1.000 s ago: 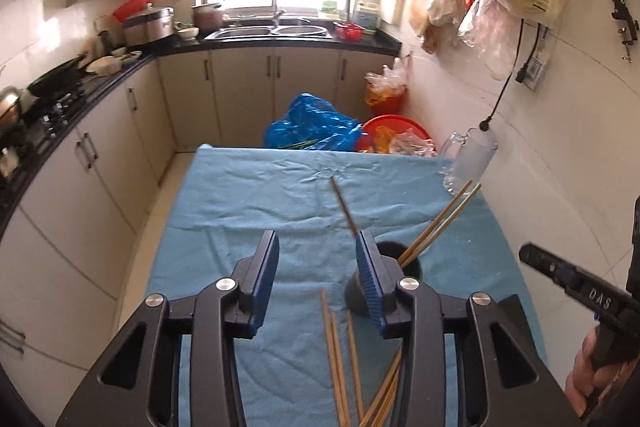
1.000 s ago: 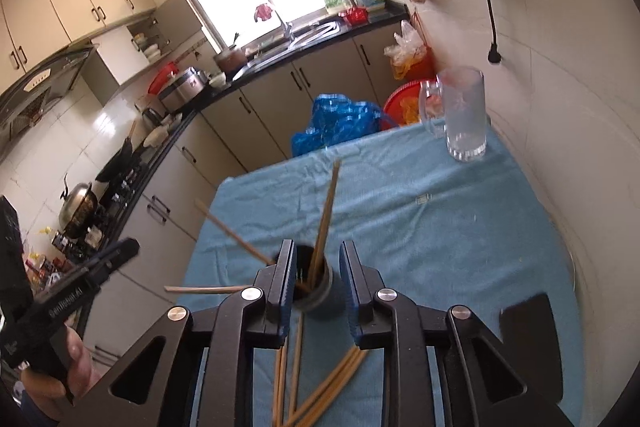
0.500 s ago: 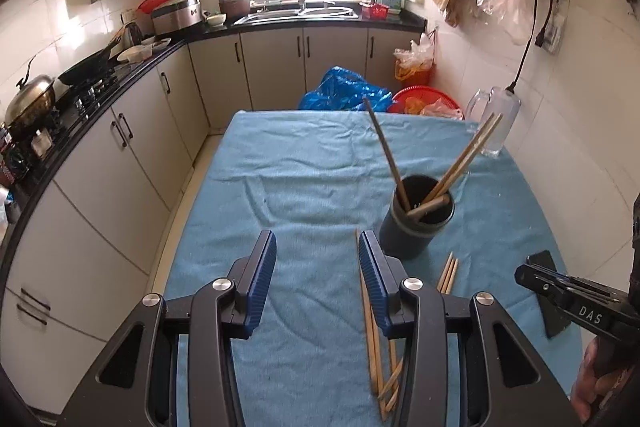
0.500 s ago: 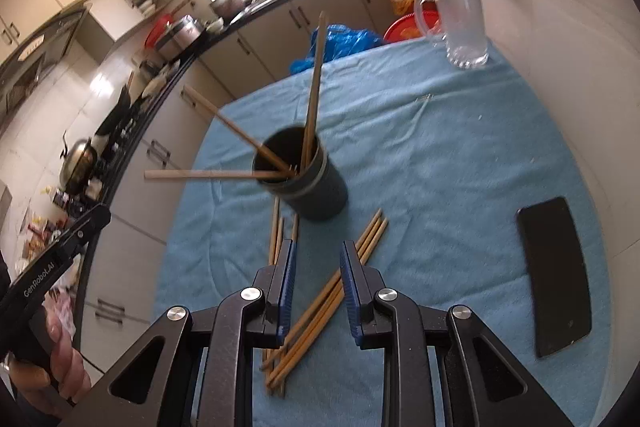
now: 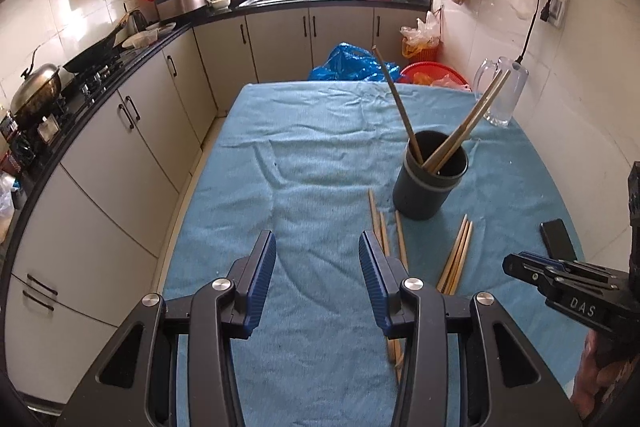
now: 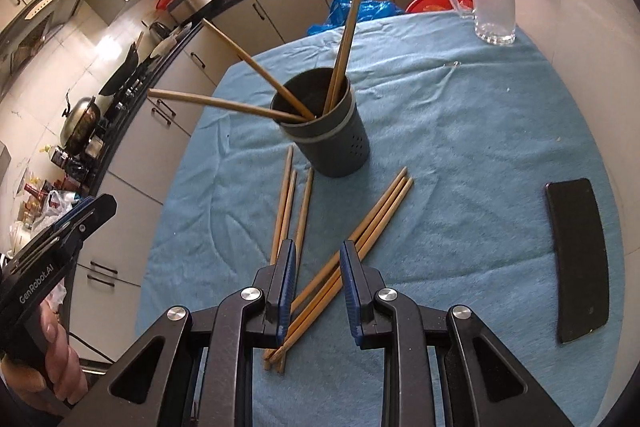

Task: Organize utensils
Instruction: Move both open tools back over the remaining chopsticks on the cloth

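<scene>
Both claws are empty with their jaws apart: the right gripper (image 6: pixel 318 259) hovers low over the loose chopsticks (image 6: pixel 360 223) fanned on the blue cloth (image 6: pixel 460 155) just in front of the dark holder (image 6: pixel 328 131), while the left gripper (image 5: pixel 316 271) hangs wider beside them. Because the sticks cross and touch, closing on one probably drags its neighbours or pinches the cloth, and a careless lift could knock the three chopsticks leaning in the holder (image 6: pixel 344 27) or tip it over. Near ends of the loose sticks are hidden under the fingers, so I cannot tell how many overlap there.
</scene>
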A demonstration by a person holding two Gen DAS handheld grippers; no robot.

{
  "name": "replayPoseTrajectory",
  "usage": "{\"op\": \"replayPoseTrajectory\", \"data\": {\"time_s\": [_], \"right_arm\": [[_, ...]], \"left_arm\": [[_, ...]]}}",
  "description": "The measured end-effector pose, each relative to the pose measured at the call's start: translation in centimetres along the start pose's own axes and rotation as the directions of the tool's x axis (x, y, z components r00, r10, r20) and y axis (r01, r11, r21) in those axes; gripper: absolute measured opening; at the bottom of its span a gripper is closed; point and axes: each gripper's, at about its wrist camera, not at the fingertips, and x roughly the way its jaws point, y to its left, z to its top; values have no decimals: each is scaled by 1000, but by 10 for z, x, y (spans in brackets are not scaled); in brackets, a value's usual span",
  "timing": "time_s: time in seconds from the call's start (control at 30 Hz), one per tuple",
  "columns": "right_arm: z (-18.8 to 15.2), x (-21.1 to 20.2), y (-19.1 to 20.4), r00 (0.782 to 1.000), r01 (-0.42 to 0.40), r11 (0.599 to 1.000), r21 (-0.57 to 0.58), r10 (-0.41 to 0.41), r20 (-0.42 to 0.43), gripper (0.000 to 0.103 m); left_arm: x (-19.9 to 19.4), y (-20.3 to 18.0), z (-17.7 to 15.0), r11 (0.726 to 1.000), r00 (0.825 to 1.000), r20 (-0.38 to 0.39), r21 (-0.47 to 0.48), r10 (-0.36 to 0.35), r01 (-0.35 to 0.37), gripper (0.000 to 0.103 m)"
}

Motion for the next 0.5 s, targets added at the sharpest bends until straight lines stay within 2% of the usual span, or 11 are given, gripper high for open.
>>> {"op": "replayPoseTrajectory", "data": {"time_s": [0.13,0.17,0.23,0.37,0.4,0.5], "right_arm": [[-4,9,-13,999,22,998,52,-21,-27,24],[-6,10,-18,999,34,997,71,-32,-34,24],[-10,11,-27,998,53,993,103,-49,-46,24],[-17,6,-39,997,70,989,131,-64,-50,24],[-18,3,-42,997,74,988,132,-68,-46,24],[-24,-7,-52,996,87,985,149,-82,-37,24]], "left_arm": [[16,0,-10,996,992,-86,-7,-89,89,42],[25,-2,-14,990,981,-136,-7,-142,142,42],[36,-6,-20,978,961,-183,-19,-207,207,42],[65,-27,-32,953,917,-269,-11,-294,302,42],[73,-34,-34,950,920,-250,2,-301,311,41],[92,-60,-43,934,898,-298,45,-325,353,35]]}}
